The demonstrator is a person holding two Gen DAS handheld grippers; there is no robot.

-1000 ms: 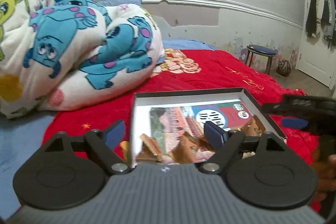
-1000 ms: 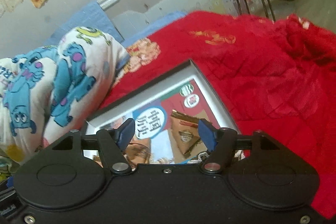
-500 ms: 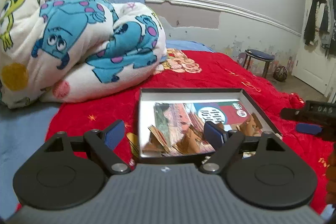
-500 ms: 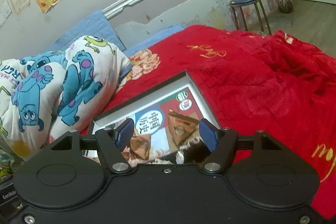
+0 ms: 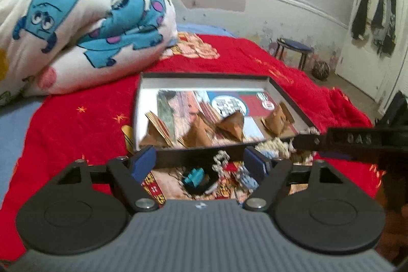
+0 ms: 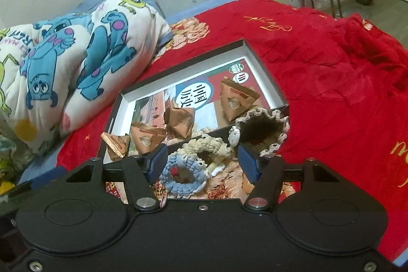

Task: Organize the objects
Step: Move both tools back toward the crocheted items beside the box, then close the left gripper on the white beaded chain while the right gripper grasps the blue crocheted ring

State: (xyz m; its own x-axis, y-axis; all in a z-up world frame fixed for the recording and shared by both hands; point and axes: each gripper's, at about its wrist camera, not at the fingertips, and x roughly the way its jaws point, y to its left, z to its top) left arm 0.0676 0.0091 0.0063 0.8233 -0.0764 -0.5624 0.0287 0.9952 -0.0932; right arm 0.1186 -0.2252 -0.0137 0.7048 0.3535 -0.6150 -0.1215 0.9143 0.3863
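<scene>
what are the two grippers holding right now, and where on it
Nothing is held. The left gripper and right gripper are both closing over the crocheted pieces, but their pads press on nothing yet.

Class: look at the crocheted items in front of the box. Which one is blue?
The ring-shaped one, lying nearest the right tool, between its fingers. The other crocheted pieces beside it are cream.

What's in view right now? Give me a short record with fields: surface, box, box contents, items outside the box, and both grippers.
surface: red blanket on a bed
box: shallow black box, open, lying flat
box contents: four brown packets on a printed sheet
items outside the box: crochet pieces at its near edge, a blue ring, a cream cup
left gripper: jaws closing, nothing gripped
right gripper: jaws closing over the blue ring, pads not yet on it
</scene>
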